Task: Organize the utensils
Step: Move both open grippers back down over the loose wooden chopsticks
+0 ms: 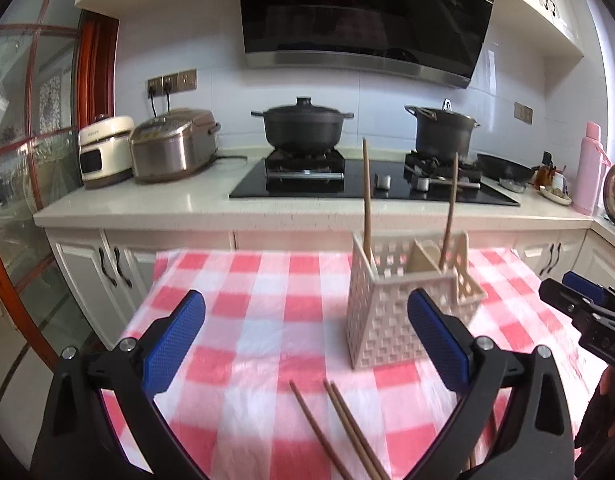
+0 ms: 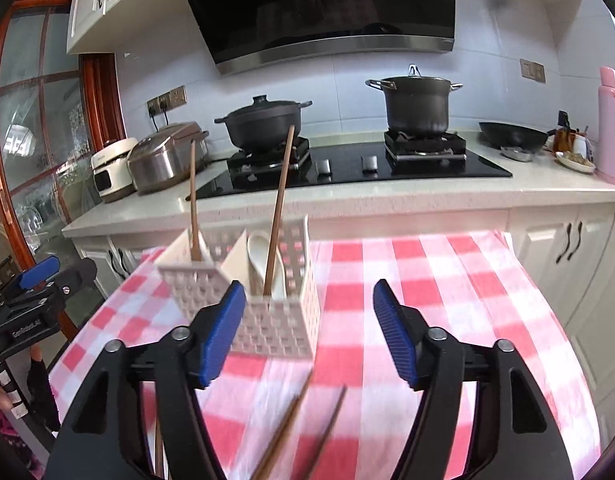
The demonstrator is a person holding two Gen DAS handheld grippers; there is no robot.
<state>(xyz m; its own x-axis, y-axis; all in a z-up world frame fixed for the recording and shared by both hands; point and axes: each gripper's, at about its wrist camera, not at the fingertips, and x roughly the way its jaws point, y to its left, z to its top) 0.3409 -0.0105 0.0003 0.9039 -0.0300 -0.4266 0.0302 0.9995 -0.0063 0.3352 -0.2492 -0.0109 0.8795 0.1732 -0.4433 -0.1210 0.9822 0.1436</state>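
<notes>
A white lattice utensil holder (image 1: 371,320) (image 2: 275,320) stands on the red-and-white checked tablecloth (image 1: 247,280) (image 2: 427,280). Two brown chopsticks (image 1: 366,200) (image 2: 281,200) stand upright in separate compartments, and a white spoon (image 2: 263,256) leans beside one. Several loose chopsticks (image 1: 339,428) (image 2: 295,428) lie on the cloth in front of the holder. My left gripper (image 1: 306,298) is open and empty, its right finger overlapping the holder's near corner. My right gripper (image 2: 309,288) is open and empty, with the holder behind its left finger. Each gripper shows at the edge of the other's view.
Beyond the table runs a counter with a black hob (image 1: 371,184), two dark pots (image 1: 303,124) (image 2: 417,104), two rice cookers (image 1: 171,144), a wok (image 2: 511,134) and a pink flask (image 2: 611,120). Cabinet doors (image 2: 567,240) sit below it.
</notes>
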